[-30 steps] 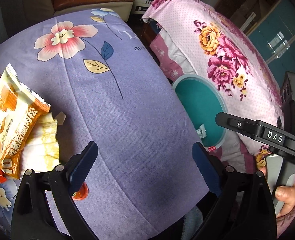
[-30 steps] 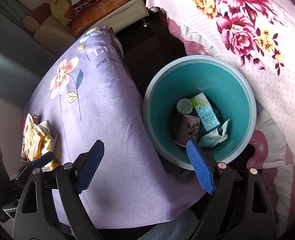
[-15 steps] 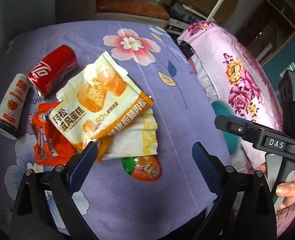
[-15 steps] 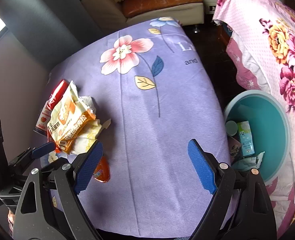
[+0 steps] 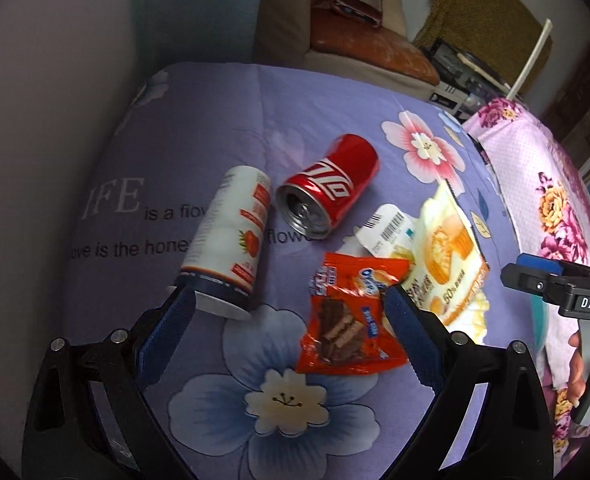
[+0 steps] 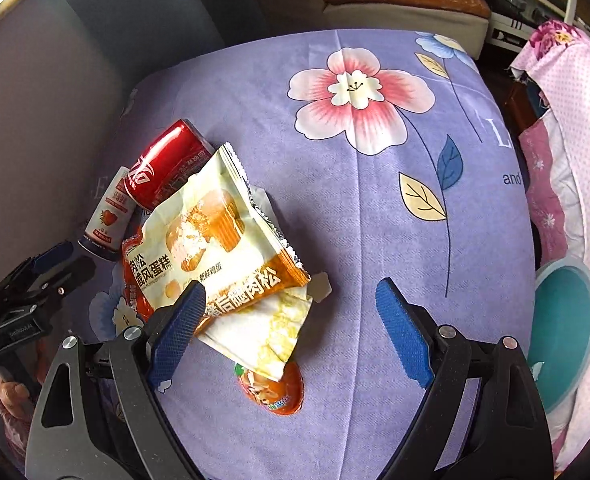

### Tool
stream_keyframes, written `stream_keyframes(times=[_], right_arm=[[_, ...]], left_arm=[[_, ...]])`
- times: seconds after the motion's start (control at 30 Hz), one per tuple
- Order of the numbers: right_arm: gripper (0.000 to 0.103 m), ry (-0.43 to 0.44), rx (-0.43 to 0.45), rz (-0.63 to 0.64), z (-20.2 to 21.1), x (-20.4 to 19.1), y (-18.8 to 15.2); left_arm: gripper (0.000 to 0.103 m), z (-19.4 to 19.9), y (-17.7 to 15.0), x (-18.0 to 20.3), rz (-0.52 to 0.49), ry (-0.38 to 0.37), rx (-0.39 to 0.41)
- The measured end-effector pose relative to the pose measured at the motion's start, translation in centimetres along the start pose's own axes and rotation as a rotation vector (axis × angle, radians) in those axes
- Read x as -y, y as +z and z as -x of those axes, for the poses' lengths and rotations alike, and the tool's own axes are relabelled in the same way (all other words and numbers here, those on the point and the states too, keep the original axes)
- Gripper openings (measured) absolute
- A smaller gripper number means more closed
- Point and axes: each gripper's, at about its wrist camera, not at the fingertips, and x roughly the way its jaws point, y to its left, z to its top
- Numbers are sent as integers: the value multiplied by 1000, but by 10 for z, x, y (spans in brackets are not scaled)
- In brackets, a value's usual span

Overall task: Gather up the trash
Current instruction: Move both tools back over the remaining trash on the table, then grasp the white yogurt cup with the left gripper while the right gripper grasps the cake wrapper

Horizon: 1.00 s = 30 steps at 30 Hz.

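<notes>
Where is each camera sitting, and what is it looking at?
Left wrist view: rides on the left gripper, facing down at the purple cloth; open fingers, right gripper and a hand show.
Right wrist view: rides on the right gripper, facing down at the cake wrapper and teal bin; open fingers and left gripper show.
Shared: red can, white bottle, cake wrapper.

can (image 5: 331, 196) right of bottle (image 5: 231, 240), on cloth (image 5: 199, 128)
</notes>
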Motion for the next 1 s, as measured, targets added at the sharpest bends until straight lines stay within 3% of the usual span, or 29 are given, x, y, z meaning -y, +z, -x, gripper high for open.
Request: stream_keyframes(times=[0.23, 0.5, 0.57, 0.63, 0.67, 0.7, 0.77, 0.9, 1.0], right_arm=[[83, -37, 3, 125, -24, -29, 26], [83, -3, 10, 158, -42, -40, 34], [83, 2, 7, 165, -46, -42, 34], [82, -16, 9, 190, -47, -45, 31], [74, -23, 14, 206, -47, -47, 29], [53, -28, 12, 220, -47, -49, 27], [32, -51, 11, 249, -46, -52, 21], [19, -53, 32, 297, -35, -61, 8], [15, -49, 52, 296, -24, -63, -2]], left_arm=[[95, -39, 19, -41, 62, 35, -74], [95, -72, 20, -41, 29, 27, -125], [88, -73, 19, -37, 16, 45, -113], [67, -72, 19, -30, -10, 72, -97], [61, -71, 18, -28, -14, 79, -91], [54, -70, 18, -27, -11, 77, -89], [54, -68, 15, -28, 11, 70, -84], [54, -59, 5, -28, 42, 60, -74], [53, -45, -4, -28, 50, 39, -57]])
